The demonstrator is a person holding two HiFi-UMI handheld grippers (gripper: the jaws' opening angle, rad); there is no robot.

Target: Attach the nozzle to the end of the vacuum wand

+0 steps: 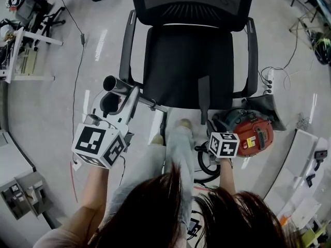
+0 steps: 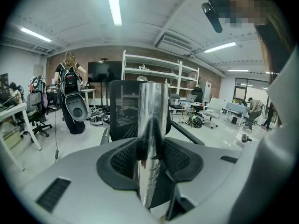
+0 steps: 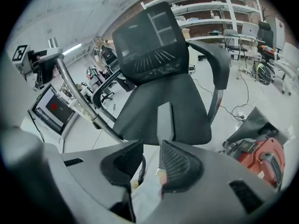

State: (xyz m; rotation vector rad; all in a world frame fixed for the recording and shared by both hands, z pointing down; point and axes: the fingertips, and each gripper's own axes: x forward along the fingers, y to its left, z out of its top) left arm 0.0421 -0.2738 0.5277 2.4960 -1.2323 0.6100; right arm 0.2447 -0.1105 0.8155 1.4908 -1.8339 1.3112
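Observation:
The chrome vacuum wand (image 2: 152,125) stands upright between the pads of my left gripper (image 2: 152,158), which is shut on it. In the head view the wand's open end (image 1: 110,83) shows at the left, beside the chair's armrest. A flat dark grey nozzle (image 1: 204,99) lies on the black chair seat. My right gripper (image 3: 147,161) hovers low over the seat's front edge with its jaws open and nothing between them. The nozzle (image 3: 164,121) lies just beyond their tips. The wand (image 3: 74,96) also crosses the left of the right gripper view.
A black office chair (image 1: 189,61) fills the middle. The red vacuum body (image 1: 253,136) with its black hose lies on the floor at the right. Cables and a power strip (image 1: 269,81) lie behind it. White furniture (image 1: 305,169) stands at the right, desks at the left.

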